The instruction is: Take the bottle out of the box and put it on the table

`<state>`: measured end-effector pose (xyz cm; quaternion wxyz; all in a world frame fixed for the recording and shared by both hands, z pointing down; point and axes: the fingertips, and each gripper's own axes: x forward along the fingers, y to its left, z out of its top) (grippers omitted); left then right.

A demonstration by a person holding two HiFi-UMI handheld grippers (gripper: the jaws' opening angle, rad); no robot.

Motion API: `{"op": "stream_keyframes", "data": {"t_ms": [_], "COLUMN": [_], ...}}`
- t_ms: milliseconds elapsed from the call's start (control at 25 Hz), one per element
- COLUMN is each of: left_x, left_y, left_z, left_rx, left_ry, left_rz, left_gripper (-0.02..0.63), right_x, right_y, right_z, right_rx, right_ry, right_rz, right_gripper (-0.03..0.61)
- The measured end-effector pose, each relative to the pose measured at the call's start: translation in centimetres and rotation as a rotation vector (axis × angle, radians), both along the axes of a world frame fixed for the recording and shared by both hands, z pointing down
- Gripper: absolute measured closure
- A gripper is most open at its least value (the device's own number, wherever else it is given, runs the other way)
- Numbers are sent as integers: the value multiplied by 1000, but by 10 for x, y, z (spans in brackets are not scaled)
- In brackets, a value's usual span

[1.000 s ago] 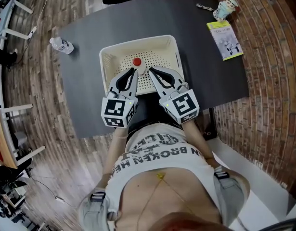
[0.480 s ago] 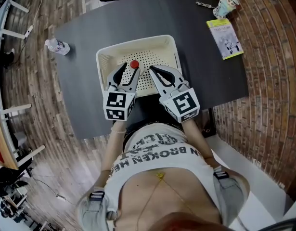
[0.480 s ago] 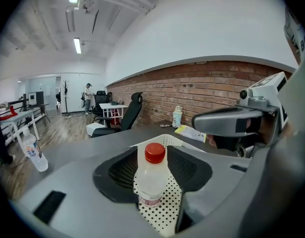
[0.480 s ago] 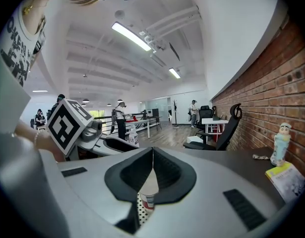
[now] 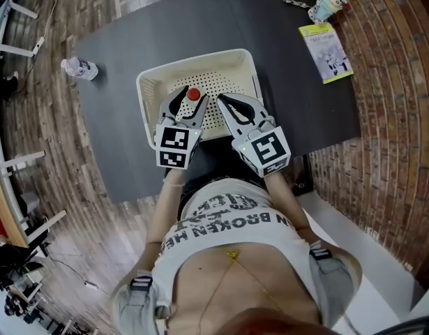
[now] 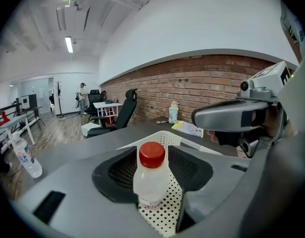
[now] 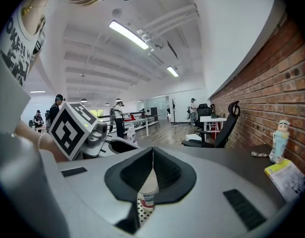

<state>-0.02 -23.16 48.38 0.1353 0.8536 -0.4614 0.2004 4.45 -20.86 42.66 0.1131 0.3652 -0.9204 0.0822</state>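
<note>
Head view, step: I'd centre the left gripper [image 5: 188,98] on the body below the red cap, then close gently.
Left gripper: jaws spread, just been opening; pads off the bottle [image 5: 194,94] between them.
Bottle: upright inside the box [image 5: 193,56].
Right gripper [image 5: 222,101]: jaws pressed together, empty, just beside the bottle.

Brick wall [image 6: 192,83], seemingly wood floor [image 5: 74,187], black office chair [image 6: 126,108].
</note>
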Motion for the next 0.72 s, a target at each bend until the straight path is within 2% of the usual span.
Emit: {"op": "stream_keyframes", "data": {"t_ms": [720], "left_x": [-2], "left_y": [1], "left_z": [9], "left_rx": [-13], "left_ry": [-10], "left_rz": [-2], "left_gripper": [454], "right_x": [0], "right_y": [6], "right_z": [2], "right_rx": [-8], "right_ry": [-6], "right_rz": [-3], "right_gripper": [569]}}
